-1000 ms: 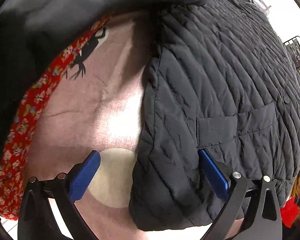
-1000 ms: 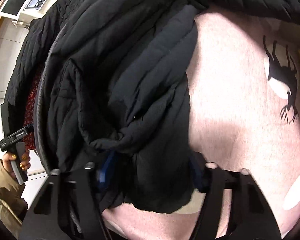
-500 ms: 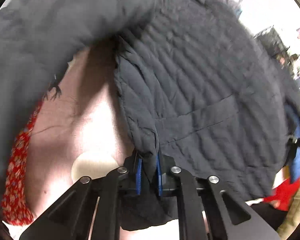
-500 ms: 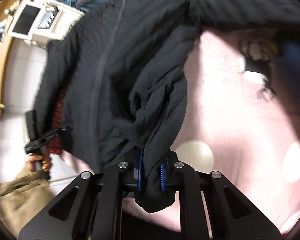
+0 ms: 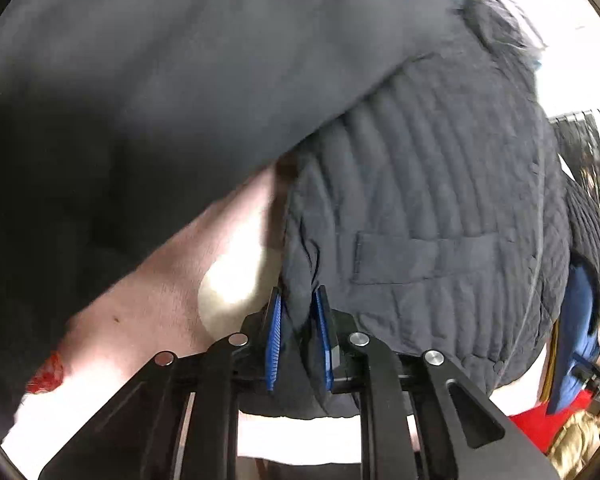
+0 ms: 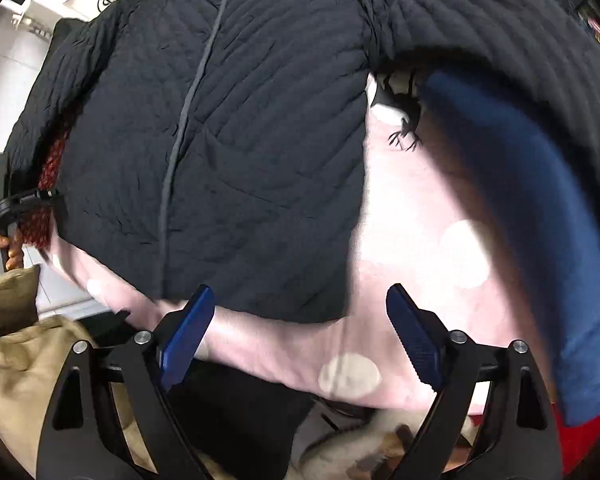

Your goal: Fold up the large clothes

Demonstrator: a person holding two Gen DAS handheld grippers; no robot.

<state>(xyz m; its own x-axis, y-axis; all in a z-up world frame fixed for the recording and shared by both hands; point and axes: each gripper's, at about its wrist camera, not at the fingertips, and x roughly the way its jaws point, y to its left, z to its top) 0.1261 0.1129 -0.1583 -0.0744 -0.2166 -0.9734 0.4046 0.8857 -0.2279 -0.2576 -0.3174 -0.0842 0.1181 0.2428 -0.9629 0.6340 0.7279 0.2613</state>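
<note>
Jacket [image 6: 260, 140] is matt black quilted cloth, kinda puffy. Blanket [image 6: 412, 216] underneath looks soft and fuzzy. Tool pads [image 6: 186, 334] are ribbed blue plastic.

quilted black jacket [image 6: 236, 152] | spread flat, front up | on pink blanket

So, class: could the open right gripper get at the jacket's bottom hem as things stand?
Probably yes. The right gripper is open and empty, and the quilted jacket has its hem lying just ahead on the pink blanket, with nothing between.

jacket [image 6: 240, 140] on blanket [image 6: 400, 240] | left tongs [image 5: 298, 336] at jacket's edge
</note>
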